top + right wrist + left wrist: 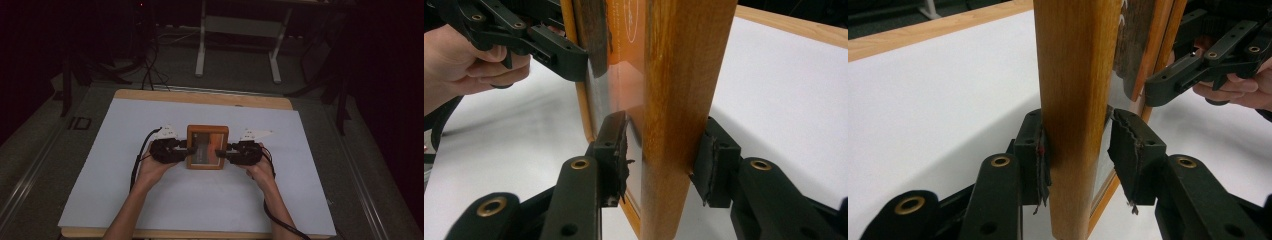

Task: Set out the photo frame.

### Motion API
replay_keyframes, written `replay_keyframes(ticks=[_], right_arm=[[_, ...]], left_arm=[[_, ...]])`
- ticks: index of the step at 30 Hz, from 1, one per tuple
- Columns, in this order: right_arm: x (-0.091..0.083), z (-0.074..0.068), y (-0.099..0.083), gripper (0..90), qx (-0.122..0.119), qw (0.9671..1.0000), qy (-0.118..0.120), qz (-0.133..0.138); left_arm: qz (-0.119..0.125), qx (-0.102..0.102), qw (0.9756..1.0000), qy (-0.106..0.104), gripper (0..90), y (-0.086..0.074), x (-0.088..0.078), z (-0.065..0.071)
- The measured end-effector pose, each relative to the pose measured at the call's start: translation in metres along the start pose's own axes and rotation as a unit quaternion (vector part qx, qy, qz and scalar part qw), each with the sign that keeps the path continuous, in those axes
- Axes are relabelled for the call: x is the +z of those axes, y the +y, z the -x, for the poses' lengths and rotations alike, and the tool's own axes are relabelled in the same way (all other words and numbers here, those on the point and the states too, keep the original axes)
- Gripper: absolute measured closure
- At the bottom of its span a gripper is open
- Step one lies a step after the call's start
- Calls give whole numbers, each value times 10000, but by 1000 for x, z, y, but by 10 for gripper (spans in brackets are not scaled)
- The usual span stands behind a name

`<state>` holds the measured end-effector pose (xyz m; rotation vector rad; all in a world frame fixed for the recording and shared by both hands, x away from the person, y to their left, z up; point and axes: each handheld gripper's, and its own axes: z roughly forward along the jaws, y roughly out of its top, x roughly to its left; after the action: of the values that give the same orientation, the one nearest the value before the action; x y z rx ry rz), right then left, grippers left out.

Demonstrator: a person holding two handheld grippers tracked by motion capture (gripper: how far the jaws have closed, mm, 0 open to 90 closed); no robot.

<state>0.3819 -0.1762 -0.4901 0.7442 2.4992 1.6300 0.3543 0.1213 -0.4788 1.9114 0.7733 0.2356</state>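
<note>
A wooden picture frame point(207, 147) with an orange and dark picture behind glass is held between both grippers over the white sheet point(150, 200). My left gripper point(187, 149) is shut on its left side rail point(1075, 75), one pad on the back and one on the glass side; the gripper point(1078, 145) straddles the wood. My right gripper point(223, 152) is shut on the right rail point(679, 75), with its fingertips point(664, 155) on the glass and on the back. Each gripper view also shows the other gripper across the frame. I cannot tell whether the frame's lower edge touches the sheet.
The sheet covers a wooden table top point(200, 97) whose bare edge shows at the far side. Cables trail from both grippers toward the person. White table legs point(201, 45) and dark stands rise from the floor beyond.
</note>
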Motion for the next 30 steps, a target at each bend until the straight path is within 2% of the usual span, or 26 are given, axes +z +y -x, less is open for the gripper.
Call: replay_keyframes(ticks=[14, 23, 30], right_arm=[[9, 4, -5, 613, 214, 9997, 28, -129], [7, 5, -7, 618, 251, 9996, 51, -128], [9, 9, -6, 613, 365, 9992, 53, -168]], left_arm=[[-85, -217, 9997, -24, 586, -8, 6, -9], [-78, -295, 9995, -97, 584, -8, 8, -8], [-6, -403, 9991, -152, 590, -10, 11, -15]])
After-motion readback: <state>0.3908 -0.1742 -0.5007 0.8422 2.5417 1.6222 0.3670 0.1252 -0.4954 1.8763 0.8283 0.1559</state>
